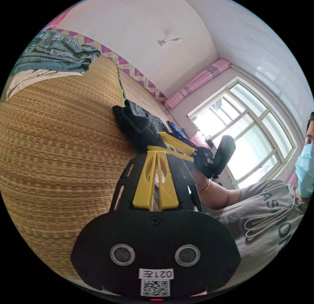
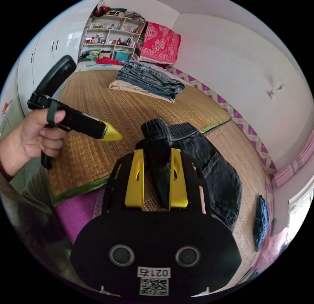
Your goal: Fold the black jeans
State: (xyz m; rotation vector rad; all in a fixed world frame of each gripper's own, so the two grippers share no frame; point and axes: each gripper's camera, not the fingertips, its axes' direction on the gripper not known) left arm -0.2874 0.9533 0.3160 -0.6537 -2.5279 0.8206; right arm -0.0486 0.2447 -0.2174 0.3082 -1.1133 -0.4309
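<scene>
black jeans (image 2: 209,166) lie on a woven straw mat (image 2: 108,117), already bundled into a compact folded shape, waistband end toward the right gripper (image 2: 156,153). right gripper is clamped on a fold of the dark denim: both yellow jaws press a ridge of cloth between them in the right gripper view. left gripper (image 1: 156,152) sits with its jaws drawn together and nothing between them; in the right gripper view it (image 2: 113,134) is held by a hand (image 2: 36,137) left of the jeans, clear of the cloth and off the mat. step in hand looks like finishing or tidying a fold. to do it well, i judge: keep the pinched ridge low and carry it straight over so the layers stay stacked; bring the free gripper down on the far edge to pin it, since thick denim tends to spring open; release only once the edge lies flat. a stack of blue jeans (image 2: 150,76) rests far off on the mat, well apart. hard to make out: how many layers the bundle has, where the legs end, and whether the hems line up, as the right gripper's body covers the near part. in the left gripper view the jeans (image 1: 139,124) are a dark lump partly behind the other gripper (image 1: 178,142).
</scene>
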